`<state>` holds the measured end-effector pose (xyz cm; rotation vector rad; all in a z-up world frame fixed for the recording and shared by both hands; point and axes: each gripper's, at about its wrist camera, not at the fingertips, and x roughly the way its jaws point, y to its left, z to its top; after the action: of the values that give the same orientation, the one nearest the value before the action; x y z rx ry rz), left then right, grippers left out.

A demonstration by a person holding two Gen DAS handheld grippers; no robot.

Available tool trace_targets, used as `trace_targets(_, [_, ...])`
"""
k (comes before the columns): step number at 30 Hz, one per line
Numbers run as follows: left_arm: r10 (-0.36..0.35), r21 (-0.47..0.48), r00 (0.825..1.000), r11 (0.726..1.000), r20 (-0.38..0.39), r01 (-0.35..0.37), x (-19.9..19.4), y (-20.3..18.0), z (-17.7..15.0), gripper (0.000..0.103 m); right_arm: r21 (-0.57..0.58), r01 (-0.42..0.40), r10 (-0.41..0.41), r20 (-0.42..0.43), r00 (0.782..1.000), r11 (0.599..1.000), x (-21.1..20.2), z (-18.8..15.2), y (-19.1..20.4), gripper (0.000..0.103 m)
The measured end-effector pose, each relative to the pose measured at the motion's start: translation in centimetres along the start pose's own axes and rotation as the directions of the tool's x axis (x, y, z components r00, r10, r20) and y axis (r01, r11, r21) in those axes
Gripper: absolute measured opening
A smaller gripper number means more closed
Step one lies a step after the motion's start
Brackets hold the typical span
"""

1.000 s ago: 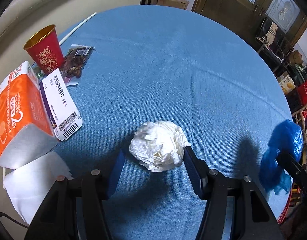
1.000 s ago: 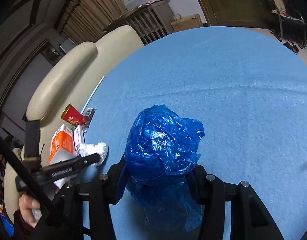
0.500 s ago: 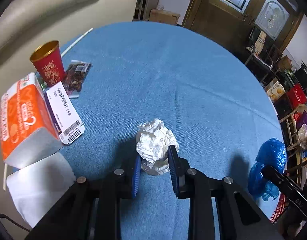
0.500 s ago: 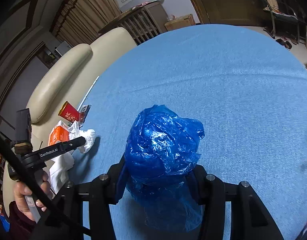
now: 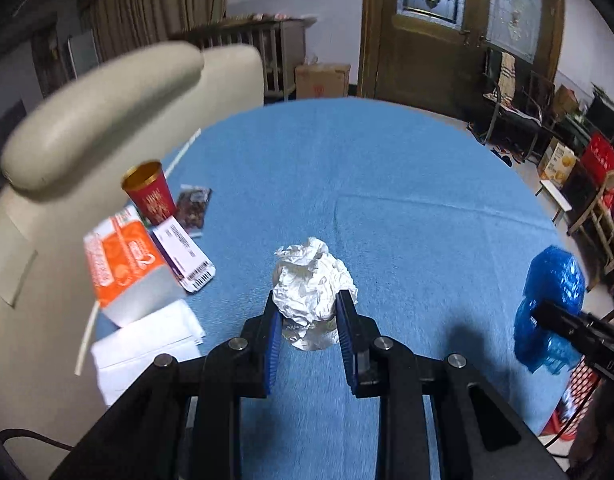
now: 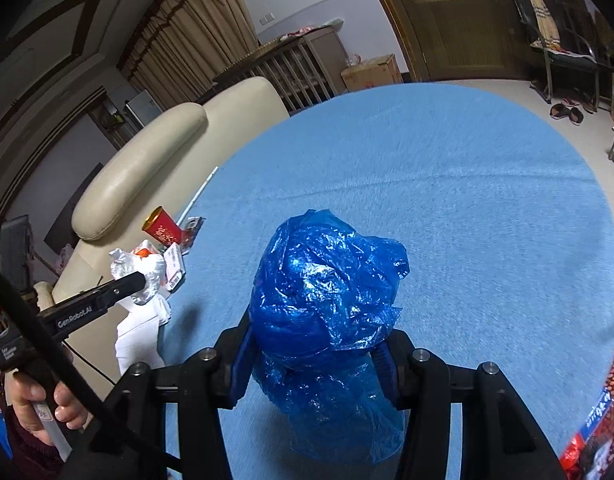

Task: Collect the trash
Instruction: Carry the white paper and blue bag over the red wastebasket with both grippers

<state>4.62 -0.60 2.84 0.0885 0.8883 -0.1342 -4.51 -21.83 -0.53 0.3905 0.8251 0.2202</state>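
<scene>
My left gripper (image 5: 307, 320) is shut on a crumpled white paper ball (image 5: 311, 288) and holds it above the round blue table (image 5: 387, 200). The ball also shows in the right wrist view (image 6: 141, 276), held by the left gripper (image 6: 143, 280). My right gripper (image 6: 313, 344) is shut on a crumpled blue plastic bag (image 6: 327, 292), held over the table's near side. The bag shows at the right edge of the left wrist view (image 5: 551, 304).
On the table's left side stand a red paper cup (image 5: 149, 196), an orange carton (image 5: 123, 264), a white-purple box (image 5: 185, 252), a dark snack wrapper (image 5: 193, 210) and white napkins (image 5: 147, 340). A cream sofa (image 5: 99, 112) is behind. A red mesh basket (image 6: 603, 412) is at lower right.
My left gripper closed on the paper ball and lifted it off the table. The right gripper stays shut on the blue bag, raised slightly.
</scene>
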Motion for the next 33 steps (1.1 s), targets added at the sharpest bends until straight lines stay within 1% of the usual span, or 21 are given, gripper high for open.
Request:
trace_targets(5, [0.030, 0.051, 0.997, 0.998, 0.066, -0.034, -3.2, -1.4, -1.0, 0.028, -0.016, -0.001, 0.002, 0.035, 0.999, 1.000, -2.8, -0.8, 0.5, 0.054])
trace_targets(9, [0.032, 0.077, 0.994, 0.996, 0.105, -0.040, -5.2, -2.4, -1.8, 0.028, -0.040, -0.004, 0.006, 0.063, 0.998, 0.999, -4.9, -1.4, 1.2, 0.054])
trace_targets(13, [0.018, 0.097, 0.991, 0.995, 0.129, -0.031, -6.9, -3.3, -2.4, 0.028, -0.062, -0.003, 0.009, 0.094, 0.996, 0.998, -6.8, -1.8, 1.8, 0.054])
trace_targets(17, [0.005, 0.117, 0.990, 0.993, 0.140, -0.022, -7.8, -4.1, -2.9, 0.028, -0.082, 0.003, 0.006, 0.120, 0.993, 0.997, -8.6, -2.5, 2.1, 0.054])
trace_targets(24, [-0.015, 0.157, 0.988, 0.987, 0.156, -0.010, -9.1, -6.0, -3.8, 0.028, -0.074, 0.009, 0.002, 0.142, 0.990, 0.997, -10.8, -3.4, 1.6, 0.054])
trace_targets(33, [-0.035, 0.214, 0.988, 0.977, 0.148, 0.002, -9.5, -8.7, -4.5, 0.028, -0.051, 0.017, -0.008, 0.164, 0.987, 0.999, -12.9, -4.1, 0.5, 0.055])
